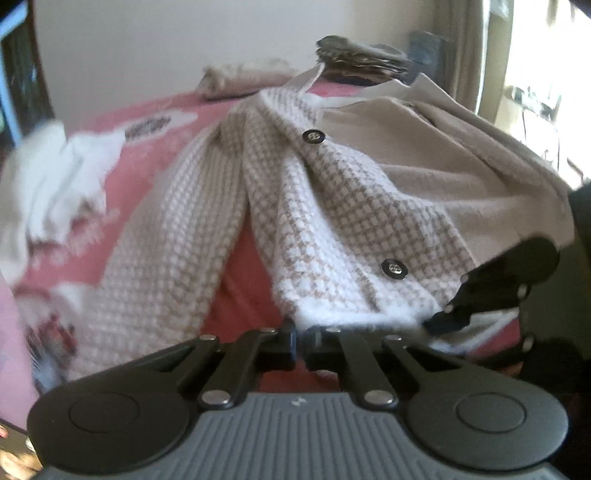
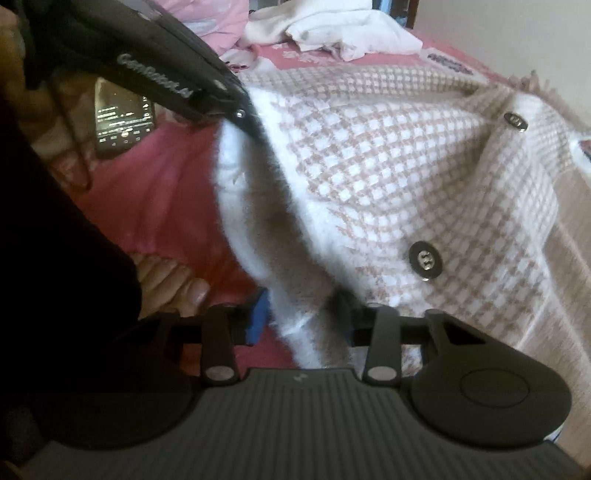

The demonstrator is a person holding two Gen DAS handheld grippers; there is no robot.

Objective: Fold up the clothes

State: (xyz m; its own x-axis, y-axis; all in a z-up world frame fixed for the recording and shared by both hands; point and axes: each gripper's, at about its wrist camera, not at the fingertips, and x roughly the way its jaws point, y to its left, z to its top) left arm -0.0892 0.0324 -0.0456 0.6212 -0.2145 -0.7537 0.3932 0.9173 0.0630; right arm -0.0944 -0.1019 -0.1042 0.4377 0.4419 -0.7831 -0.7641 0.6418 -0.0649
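While the cardigan is gripped at its white hem by both tools, the fold itself looks barely begun: the body lies spread and rumpled across the pink bedspread, one sleeve trails loose toward the lower left, and the front is buttoned but not squared. No crease or tidy edge shows anywhere, so sleeves, sides and the final halving all seem left to do.

Seen from its own camera, the left gripper has its jaws drawn together at the fuzzy hem; the right-wrist view shows the same tool biting the hem's upper corner. The right gripper stands narrow, a thick roll of hem pinched between its jaws, a blue pad visible on one side.

The cardigan is a chunky knit, white with a small beige check, soft and fluffy at the plain white border, with dark, shiny four-hole buttons. A smooth beige panel shows where the front falls open, probably the inside or a second garment; which one cannot be told. Such a thick, limp knit will likely sag and stretch between the two grips.

White clothes lie heaped well beyond it, unfolded. A phone rests on the bed near the left tool.
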